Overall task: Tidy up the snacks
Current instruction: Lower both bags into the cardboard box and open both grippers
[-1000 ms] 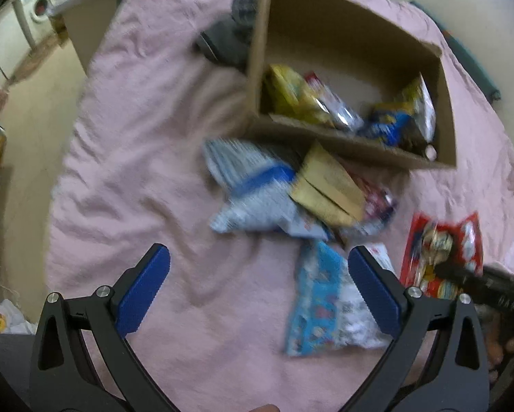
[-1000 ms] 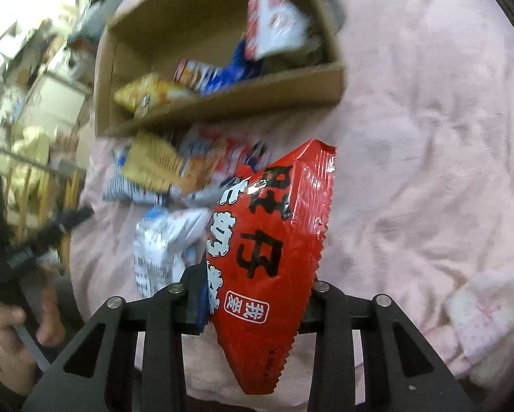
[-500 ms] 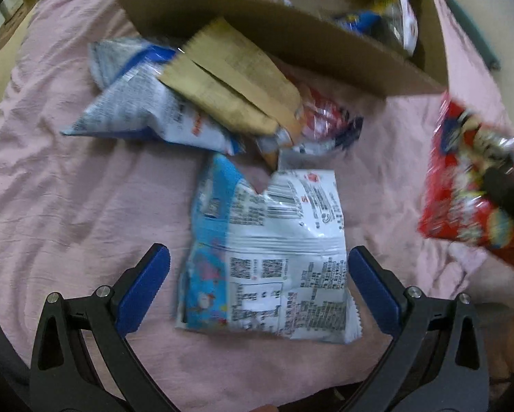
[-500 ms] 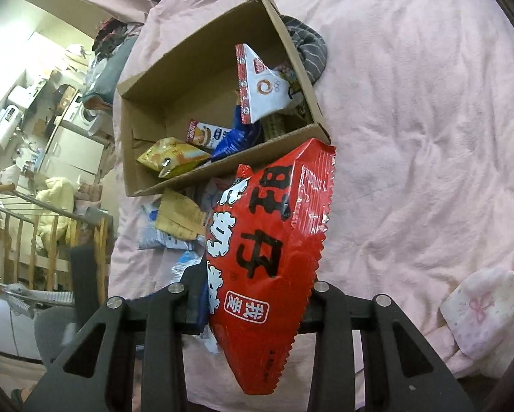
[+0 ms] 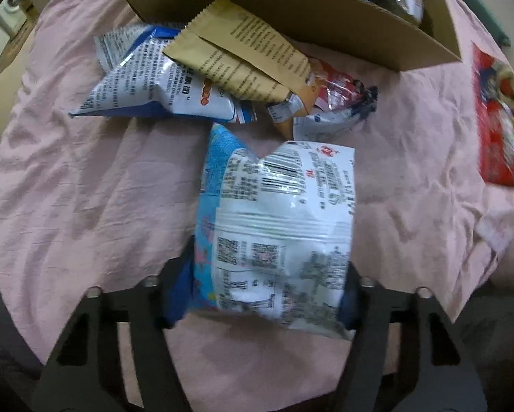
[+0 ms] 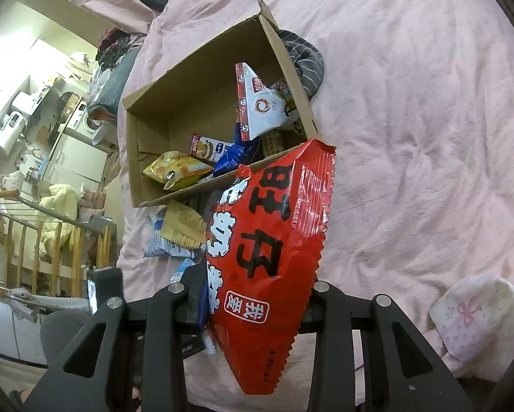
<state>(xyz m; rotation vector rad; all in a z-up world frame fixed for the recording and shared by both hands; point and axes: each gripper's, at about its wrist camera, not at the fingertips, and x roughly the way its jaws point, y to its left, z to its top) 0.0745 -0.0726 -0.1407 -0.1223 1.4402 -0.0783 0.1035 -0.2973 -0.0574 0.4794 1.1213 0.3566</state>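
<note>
A pink bed sheet [image 5: 85, 189] carries a cardboard box [image 6: 202, 75] with loose snacks beside it. The left tongs [image 5: 267, 295] point straight down and are closing across the near end of a blue-and-white packet [image 5: 277, 219], whose long axis runs away towards the box. The right tongs [image 6: 257, 305] grip a red packet [image 6: 274, 250] in the air, nearer the box.

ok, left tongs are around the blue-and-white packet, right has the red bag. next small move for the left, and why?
Probably finish closing: the left tongs are closing with the blue-and-white packet between their fingers, and it lies on the pink blanket. Then lift toward the cardboard box. The right tongs hold the red bag.
</note>
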